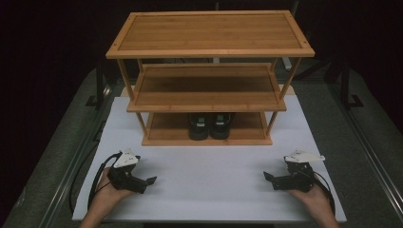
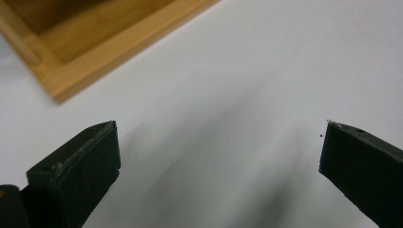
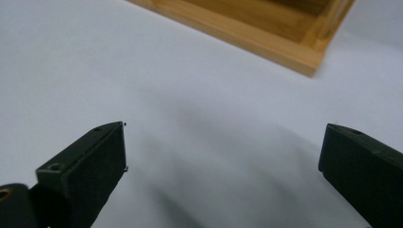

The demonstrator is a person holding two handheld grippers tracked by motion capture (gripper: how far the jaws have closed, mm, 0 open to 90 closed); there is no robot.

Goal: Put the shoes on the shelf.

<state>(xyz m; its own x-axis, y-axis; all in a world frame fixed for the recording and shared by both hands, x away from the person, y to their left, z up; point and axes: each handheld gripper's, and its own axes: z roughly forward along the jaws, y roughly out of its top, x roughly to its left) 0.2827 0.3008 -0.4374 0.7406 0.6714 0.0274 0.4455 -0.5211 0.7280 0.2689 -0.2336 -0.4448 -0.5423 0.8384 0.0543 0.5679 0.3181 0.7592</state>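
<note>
Two grippers rest on the white worktop (image 1: 209,175) — left gripper (image 1: 151,181) at 7 o'clock, right gripper (image 1: 267,176) at 5, jaws apart, empty; black shoes (image 1: 209,126) at 12 on the wooden rack's (image 1: 209,47) bottom shelf

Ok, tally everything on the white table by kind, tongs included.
Wooden shelf rack: 1
Black shoes: 2, left shoe and right shoe, on the bottom shelf
Tongs: 2, left tongs and right tongs, both open
Total: 5

A pair of black shoes (image 1: 209,125) was placed on the lowest shelf of the wooden rack (image 1: 209,57), about midway along it. The two shoes were set upright, side by side and touching, toes toward the front edge.
</note>
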